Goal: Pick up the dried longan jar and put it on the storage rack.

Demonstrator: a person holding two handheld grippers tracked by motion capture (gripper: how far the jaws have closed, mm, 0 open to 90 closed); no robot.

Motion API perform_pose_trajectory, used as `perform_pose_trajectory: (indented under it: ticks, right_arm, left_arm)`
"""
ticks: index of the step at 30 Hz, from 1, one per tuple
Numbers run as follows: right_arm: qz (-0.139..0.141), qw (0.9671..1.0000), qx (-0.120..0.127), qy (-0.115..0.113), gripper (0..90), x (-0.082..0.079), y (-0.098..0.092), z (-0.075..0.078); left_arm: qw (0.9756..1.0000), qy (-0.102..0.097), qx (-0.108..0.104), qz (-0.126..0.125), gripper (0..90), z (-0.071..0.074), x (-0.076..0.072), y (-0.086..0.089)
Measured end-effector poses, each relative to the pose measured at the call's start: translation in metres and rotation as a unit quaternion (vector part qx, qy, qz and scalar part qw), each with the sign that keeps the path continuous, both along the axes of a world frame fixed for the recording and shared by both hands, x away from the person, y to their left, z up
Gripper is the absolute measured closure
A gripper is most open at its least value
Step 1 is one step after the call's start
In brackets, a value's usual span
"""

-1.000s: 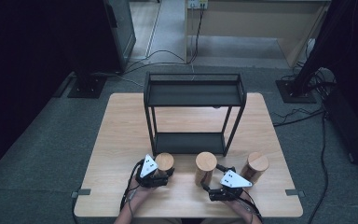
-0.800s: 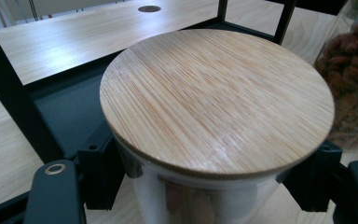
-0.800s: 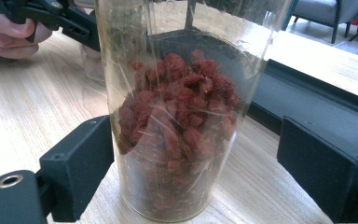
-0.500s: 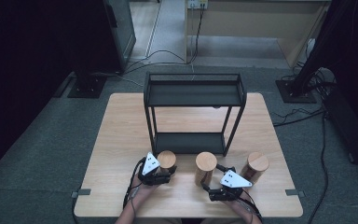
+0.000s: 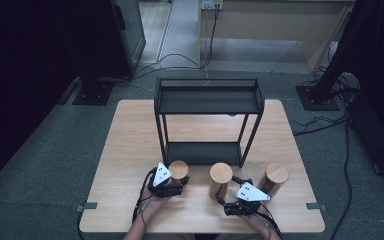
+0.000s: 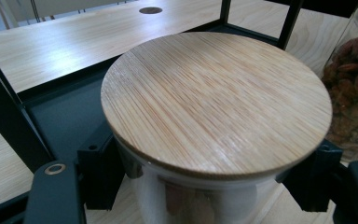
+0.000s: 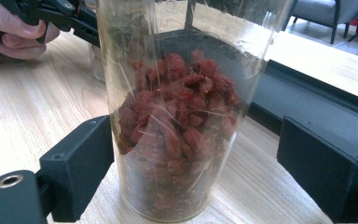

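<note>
On the near left of the wooden table, the left gripper has its jaws closed against the sides of the left jar, gripping it just under the bamboo lid. In the left gripper view that lid hides nearly all of the glass, so the contents are hard to make out. This jar stands just in front of the black 2-tier rack. No label or writing can be read on any jar.

The middle jar, holding dried red fruit, stands upright between the jaws of the right gripper. In the right gripper view its top is cut off, and both pads stand clear of the glass, open wide. The right jar stands just beyond, untouched.
</note>
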State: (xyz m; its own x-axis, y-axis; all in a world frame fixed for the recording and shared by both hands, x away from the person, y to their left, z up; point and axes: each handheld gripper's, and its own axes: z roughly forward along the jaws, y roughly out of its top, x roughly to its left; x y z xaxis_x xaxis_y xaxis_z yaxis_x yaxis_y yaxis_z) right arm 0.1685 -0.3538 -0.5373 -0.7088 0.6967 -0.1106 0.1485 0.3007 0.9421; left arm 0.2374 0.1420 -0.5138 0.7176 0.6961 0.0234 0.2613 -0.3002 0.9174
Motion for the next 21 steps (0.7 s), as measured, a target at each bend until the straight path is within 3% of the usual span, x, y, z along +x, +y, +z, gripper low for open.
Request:
perform_pose_trajectory:
  ticks: [7, 21]
  right_arm:
    - [-0.001, 1.0000, -0.001, -0.001, 10.6, -0.0004, 0.0004, 0.0001]
    - [-0.001, 1.0000, -0.004, -0.002, 10.7, -0.0007, 0.0014, 0.0003]
  left_arm:
    - [0.9999, 0.003, -0.012, 0.004, 25.6, 0.0021, 0.0037, 0.0011]
    - [0.9999, 0.002, -0.005, 0.011, 25.6, 0.0066, 0.0085, -0.0016]
